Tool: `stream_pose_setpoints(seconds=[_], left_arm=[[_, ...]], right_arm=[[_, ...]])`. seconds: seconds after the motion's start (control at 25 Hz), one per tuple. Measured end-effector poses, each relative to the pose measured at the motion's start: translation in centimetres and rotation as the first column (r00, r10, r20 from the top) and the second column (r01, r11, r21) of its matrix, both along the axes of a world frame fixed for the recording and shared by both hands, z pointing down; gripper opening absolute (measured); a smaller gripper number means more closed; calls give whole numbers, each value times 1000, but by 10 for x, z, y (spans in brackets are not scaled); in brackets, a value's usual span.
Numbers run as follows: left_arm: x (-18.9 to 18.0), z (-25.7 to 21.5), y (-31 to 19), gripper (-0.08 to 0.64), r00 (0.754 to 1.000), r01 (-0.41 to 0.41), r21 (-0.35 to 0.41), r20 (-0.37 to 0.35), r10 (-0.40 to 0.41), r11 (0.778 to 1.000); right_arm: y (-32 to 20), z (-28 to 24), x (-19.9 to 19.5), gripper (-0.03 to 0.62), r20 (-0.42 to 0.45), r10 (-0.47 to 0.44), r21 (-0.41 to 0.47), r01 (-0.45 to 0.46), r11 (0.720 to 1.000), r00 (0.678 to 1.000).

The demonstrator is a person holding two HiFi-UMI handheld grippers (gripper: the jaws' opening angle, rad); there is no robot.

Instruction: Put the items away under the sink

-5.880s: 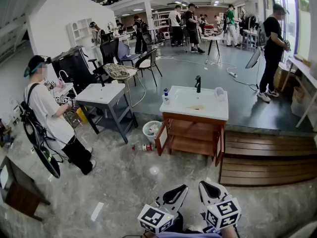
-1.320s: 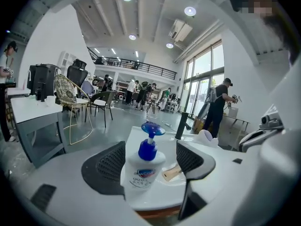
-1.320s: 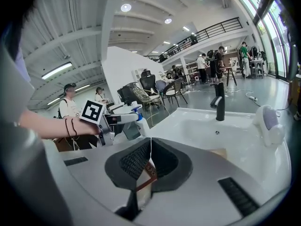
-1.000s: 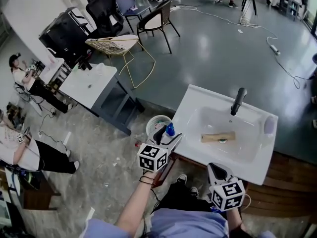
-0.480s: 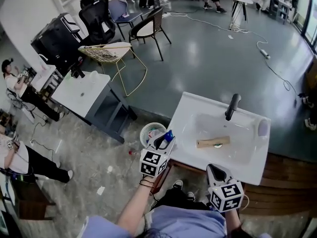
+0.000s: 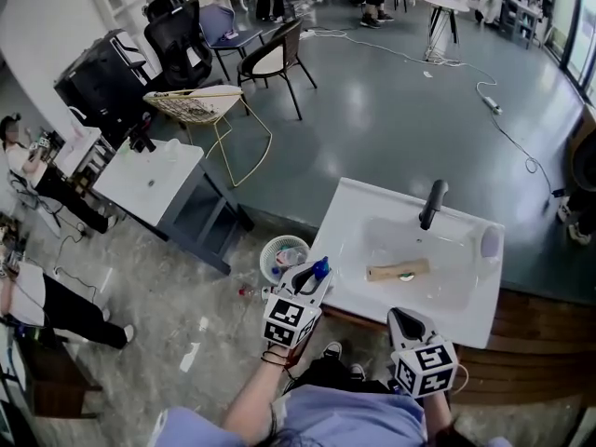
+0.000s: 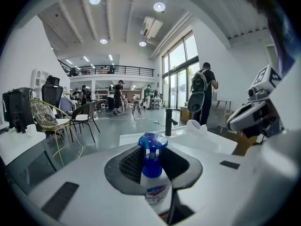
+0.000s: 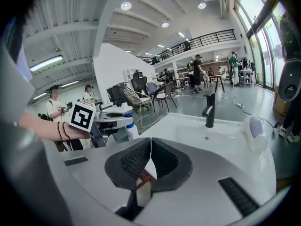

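Soap bottle (image 7: 154,191) with the blue pump, standing at the near left corner of the sink (image 6: 470,310), low in the middle of the head view, is the only item in hand: the left tongs (image 7: 151,155) have just been closing and pinch it at the neck. The right tongs (image 8: 149,160), lower right, are pressed together on nothing. A wooden piece (image 6: 398,270) lies in the basin and a pale lilac-topped thing (image 6: 490,241) sits on the right rim, so I'd judge nothing is stowed below yet

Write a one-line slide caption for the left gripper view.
Left gripper fingers, just closing, clamp the blue-topped pump bottle, white sink behind.
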State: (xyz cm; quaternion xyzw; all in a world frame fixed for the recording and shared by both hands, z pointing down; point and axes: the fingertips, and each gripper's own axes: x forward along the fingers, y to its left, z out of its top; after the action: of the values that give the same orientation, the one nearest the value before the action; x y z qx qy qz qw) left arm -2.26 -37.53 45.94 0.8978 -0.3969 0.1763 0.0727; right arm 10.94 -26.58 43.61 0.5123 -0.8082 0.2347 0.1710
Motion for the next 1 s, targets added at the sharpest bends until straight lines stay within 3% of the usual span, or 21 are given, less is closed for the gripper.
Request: stream_pose_setpoints(seconds=[0.44, 1.0], left_arm=[[9, -38, 44, 95, 1000, -12, 49, -16, 13, 999], [20, -49, 114, 95, 1000, 1, 62, -5, -1, 998]], right_arm=[[19, -1, -3, 18, 8, -49, 0, 49, 999, 999], [68, 12, -3, 18, 47, -94, 0, 94, 996, 994]])
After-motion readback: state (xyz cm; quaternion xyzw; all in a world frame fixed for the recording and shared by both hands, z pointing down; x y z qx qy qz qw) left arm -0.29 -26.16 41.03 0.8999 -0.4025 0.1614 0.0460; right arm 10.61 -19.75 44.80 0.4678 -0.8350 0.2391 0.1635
